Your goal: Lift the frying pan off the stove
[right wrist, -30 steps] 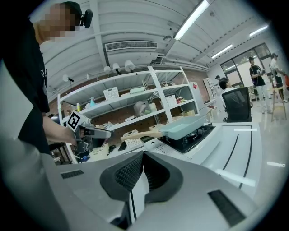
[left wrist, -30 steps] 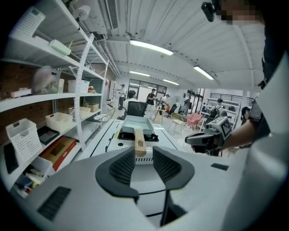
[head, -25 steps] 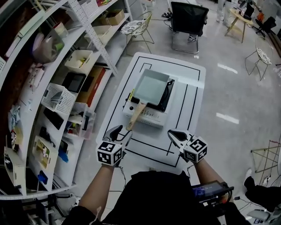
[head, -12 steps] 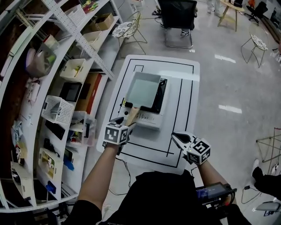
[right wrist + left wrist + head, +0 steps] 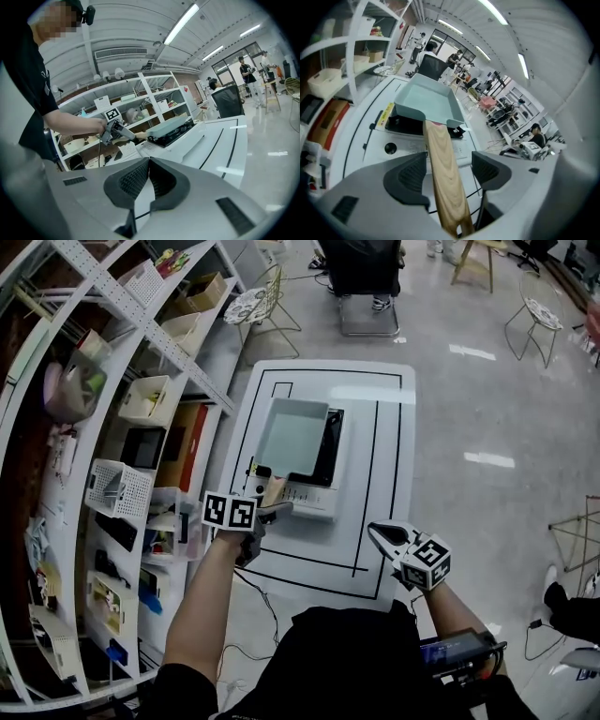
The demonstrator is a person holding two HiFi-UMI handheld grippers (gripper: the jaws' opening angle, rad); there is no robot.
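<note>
A square pan (image 5: 292,435) sits on a stove (image 5: 317,495) on a white surface (image 5: 384,512). The left claw (image 5: 266,519), its jaws just opened wide, straddles the wooden handle (image 5: 440,159) without pressing. The right claw (image 5: 377,532) is closed and empty. The pan looks rigid and front-heavy, so the handle needs a firm grip.

Open-plan lab or research workspace, not kitchen. Low white desk (image 5: 394,427) marked with black tape lines, single portable stove (image 5: 314,495) staged on it. Tall white shelving (image 5: 150,329) along one side, stocked with plastic bins (image 5: 120,486) and cardboard boxes (image 5: 208,292). Polished grey floor (image 5: 487,399), black office chair (image 5: 361,263), wire chairs (image 5: 253,304). Ceiling strip lights (image 5: 180,23), glass partition (image 5: 443,40), people (image 5: 534,133) at cluttered workstations beyond.
</note>
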